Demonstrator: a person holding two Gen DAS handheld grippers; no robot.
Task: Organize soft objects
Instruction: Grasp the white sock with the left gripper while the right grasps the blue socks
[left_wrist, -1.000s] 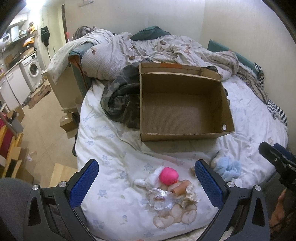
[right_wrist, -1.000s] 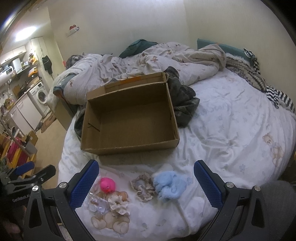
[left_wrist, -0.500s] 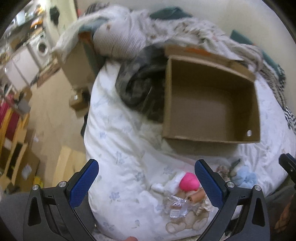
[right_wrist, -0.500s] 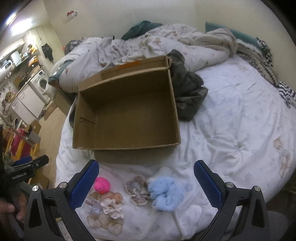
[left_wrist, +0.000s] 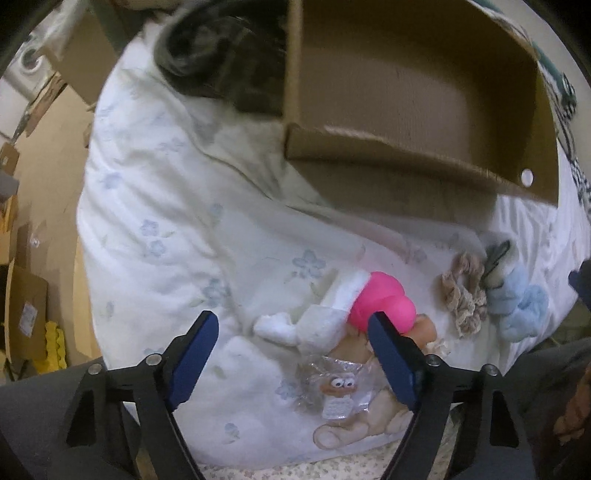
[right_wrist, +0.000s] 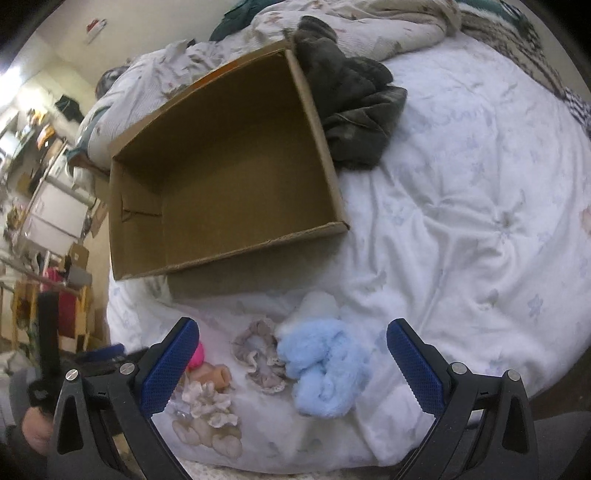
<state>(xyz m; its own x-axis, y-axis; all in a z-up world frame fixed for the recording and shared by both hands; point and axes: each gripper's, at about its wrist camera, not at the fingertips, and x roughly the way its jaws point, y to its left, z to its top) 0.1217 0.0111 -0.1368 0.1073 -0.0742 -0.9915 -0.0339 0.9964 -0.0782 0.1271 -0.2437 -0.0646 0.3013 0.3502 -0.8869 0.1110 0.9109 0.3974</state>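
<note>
My left gripper (left_wrist: 293, 330) points down at the white floral duvet (left_wrist: 177, 192) near the bed's edge. Its jaws have just been closing but stand apart, and the blue pads (left_wrist: 195, 354) press on nothing. Between them, on the duvet, lies a white fluffy toy piece (left_wrist: 325, 321). It touches a bright pink soft toy (left_wrist: 384, 306), which sits just beyond the right pad. Below these rests a clear plastic packet with a small googly-eyed figure (left_wrist: 338, 387), lying on a teddy-bear print in the cover. To the right lie a beige lace scrunchie (left_wrist: 465, 295) and, beside it, a light-blue fluffy toy (left_wrist: 522, 306).

My right gripper (right_wrist: 291, 358) has its jaws wide apart and empty. The light-blue fluffy toy (right_wrist: 321, 365) and the beige lace scrunchie (right_wrist: 260, 354) lie on the duvet in the span between the pads, touching each other; neither pad contacts them. Left of these sit a peach-coloured soft item (right_wrist: 216, 376) and a cream ruffled scrunchie (right_wrist: 210, 404); the pink toy (right_wrist: 197, 356) shows only as a sliver behind the left pad.

The open cardboard box (right_wrist: 225, 166) rests on the duvet just beyond the row of soft objects, with nothing inside. A dark crumpled garment (right_wrist: 354, 99) lies against the box's far right wall. A hand (right_wrist: 35, 428) shows at the lower left edge of the right wrist view.
</note>
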